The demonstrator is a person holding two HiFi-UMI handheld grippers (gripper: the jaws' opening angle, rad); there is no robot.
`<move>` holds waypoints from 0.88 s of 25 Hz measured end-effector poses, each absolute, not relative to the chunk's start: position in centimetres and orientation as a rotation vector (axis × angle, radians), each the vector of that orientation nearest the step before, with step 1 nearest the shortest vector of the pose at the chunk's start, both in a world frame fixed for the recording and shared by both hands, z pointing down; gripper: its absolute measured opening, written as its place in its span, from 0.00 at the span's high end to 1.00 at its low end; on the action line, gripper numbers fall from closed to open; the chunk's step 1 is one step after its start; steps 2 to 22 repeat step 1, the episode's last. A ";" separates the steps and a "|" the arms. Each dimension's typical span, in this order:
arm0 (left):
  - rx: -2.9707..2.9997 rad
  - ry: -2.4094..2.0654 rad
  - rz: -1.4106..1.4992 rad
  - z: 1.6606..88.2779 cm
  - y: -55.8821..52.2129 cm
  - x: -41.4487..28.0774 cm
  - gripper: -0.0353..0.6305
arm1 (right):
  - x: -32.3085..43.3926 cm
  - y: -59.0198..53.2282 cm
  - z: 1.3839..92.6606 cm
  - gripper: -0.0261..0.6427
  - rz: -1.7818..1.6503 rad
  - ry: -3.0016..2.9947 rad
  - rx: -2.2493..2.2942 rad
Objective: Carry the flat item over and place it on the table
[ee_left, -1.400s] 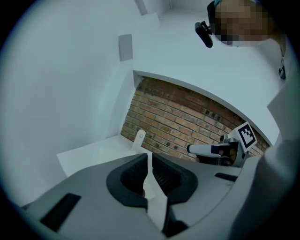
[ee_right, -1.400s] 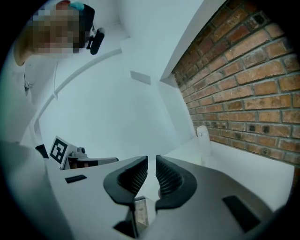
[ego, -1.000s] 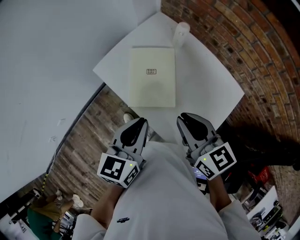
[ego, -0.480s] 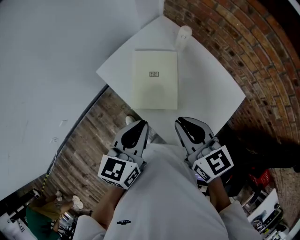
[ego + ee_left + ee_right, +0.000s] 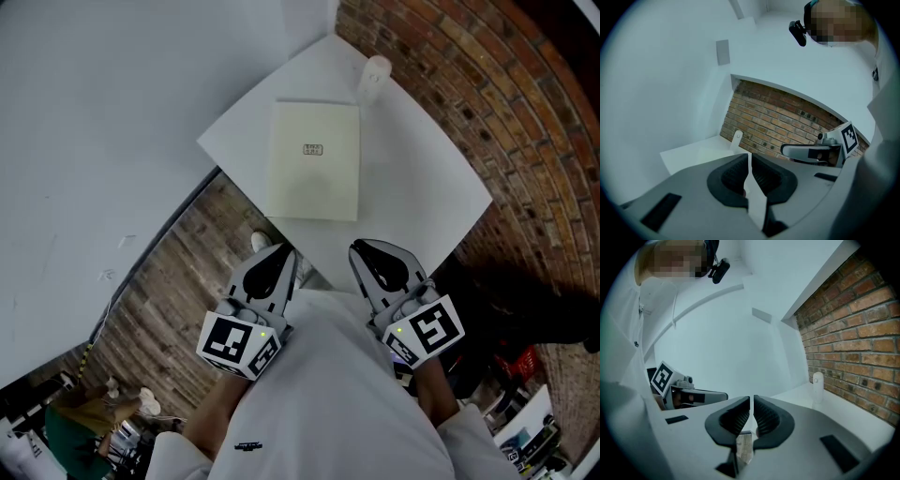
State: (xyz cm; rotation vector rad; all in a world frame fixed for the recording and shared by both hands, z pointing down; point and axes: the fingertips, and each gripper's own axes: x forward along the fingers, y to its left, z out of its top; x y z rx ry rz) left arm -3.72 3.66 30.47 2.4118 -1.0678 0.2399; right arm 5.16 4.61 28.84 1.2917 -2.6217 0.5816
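The flat item (image 5: 314,161), a pale cream slab with a small label at its middle, lies flat on the white table (image 5: 422,178) in the corner where the white wall (image 5: 112,112) meets the brick wall (image 5: 487,84). A small white bottle (image 5: 375,75) stands upright just beyond its far right corner, close to the bricks. Nobody is touching the slab, and it sits just as it did a second ago, the same way round and the same way off from the bottle; only the head view has drifted a little, so table and slab show slightly further right.

Both tools are drawn back near the person's chest, short of the table's near corner and well apart from the item. The left gripper (image 5: 278,251) is clenched, jaws pressed together with nothing in them, as before. The right gripper (image 5: 367,248) had its jaws a touch apart a second ago; now they are clenched too, on nothing. Its marker cube has rolled slightly; otherwise neither hand has shifted over the wooden floor (image 5: 178,272)
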 end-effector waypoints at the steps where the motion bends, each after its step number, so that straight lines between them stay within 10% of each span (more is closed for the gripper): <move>1: 2.410 -1.069 0.240 30.5 3.7 -3.8 0.89 | 5.2 4.6 28.8 0.88 0.582 -2.621 1.293; 22: 2.410 -1.069 0.240 30.5 3.7 -3.8 0.89 | 5.2 4.6 28.8 0.88 0.582 -2.621 1.293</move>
